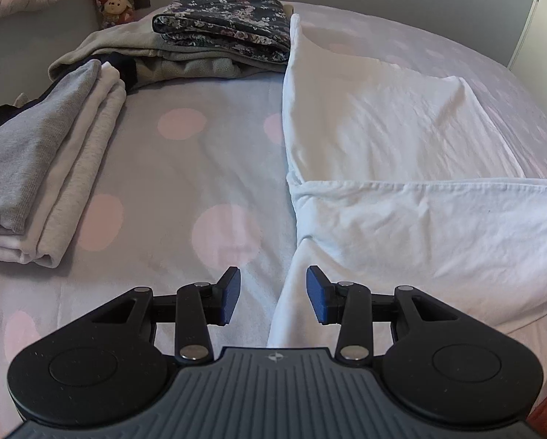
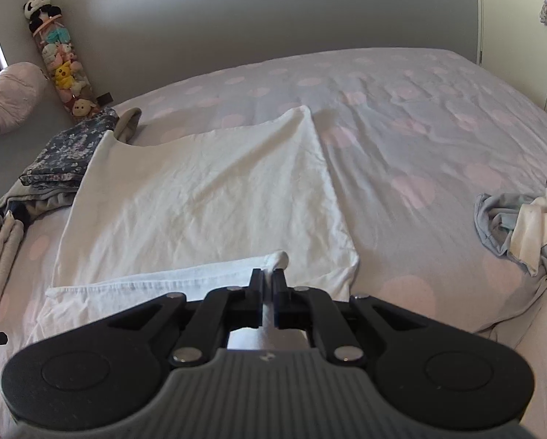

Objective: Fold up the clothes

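A white garment [image 2: 207, 197] lies spread on the dotted bed, its near part folded over itself. My right gripper [image 2: 272, 278] is shut on the garment's folded near edge, with a pinch of white cloth sticking up between the fingers. In the left wrist view the same white garment [image 1: 383, 139] fills the right half. My left gripper [image 1: 273, 294] is open just above the garment's near left edge, with nothing between its blue pads [image 1: 231, 292].
Folded grey and white clothes [image 1: 43, 168] lie at the left, and a dark floral folded piece [image 1: 226, 23] sits on a grey garment behind. A loose pile of clothes [image 2: 522, 226] lies at the bed's right side. Plush toys [image 2: 59, 62] hang in the corner.
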`<state>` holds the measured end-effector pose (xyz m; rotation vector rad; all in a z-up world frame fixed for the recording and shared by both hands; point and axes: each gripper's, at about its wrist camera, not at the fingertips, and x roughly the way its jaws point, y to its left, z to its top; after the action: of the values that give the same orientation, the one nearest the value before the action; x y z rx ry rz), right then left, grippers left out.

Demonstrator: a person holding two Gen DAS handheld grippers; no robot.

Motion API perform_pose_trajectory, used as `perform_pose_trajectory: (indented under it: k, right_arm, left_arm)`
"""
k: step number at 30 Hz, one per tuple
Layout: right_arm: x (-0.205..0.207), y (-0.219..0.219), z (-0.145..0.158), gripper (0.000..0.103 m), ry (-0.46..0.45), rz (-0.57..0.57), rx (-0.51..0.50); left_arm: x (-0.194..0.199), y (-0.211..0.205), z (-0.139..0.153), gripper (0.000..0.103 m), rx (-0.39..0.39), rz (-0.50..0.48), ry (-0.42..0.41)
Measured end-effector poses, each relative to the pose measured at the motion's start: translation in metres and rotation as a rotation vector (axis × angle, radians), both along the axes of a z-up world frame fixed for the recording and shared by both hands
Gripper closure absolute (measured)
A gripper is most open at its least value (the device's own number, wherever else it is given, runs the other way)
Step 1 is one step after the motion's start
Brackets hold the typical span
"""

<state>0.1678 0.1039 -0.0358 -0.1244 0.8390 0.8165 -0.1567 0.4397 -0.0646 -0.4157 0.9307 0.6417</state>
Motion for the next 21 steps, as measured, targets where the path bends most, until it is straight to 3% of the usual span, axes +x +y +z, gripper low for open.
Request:
perform_pose_trajectory:
  k: [9, 18, 21]
  right_arm:
    - [0.024, 0.015, -0.064, 0.097, 0.053, -0.032, -0.087]
    - [0.043, 0.023, -0.097, 0.098, -0.003, -0.079, -0.131]
    - [0.047, 0.023, -0.111, 0.098, -0.005, -0.075, -0.133]
  left_arm:
    - [0.039, 0.037, -0.014, 0.065, -0.009, 0.003, -0.009]
    - [0.079, 0.062, -0.039, 0.065, -0.042, 0.006, 0.001]
    - [0.081, 0.061, -0.043, 0.078, -0.039, 0.012, 0.003]
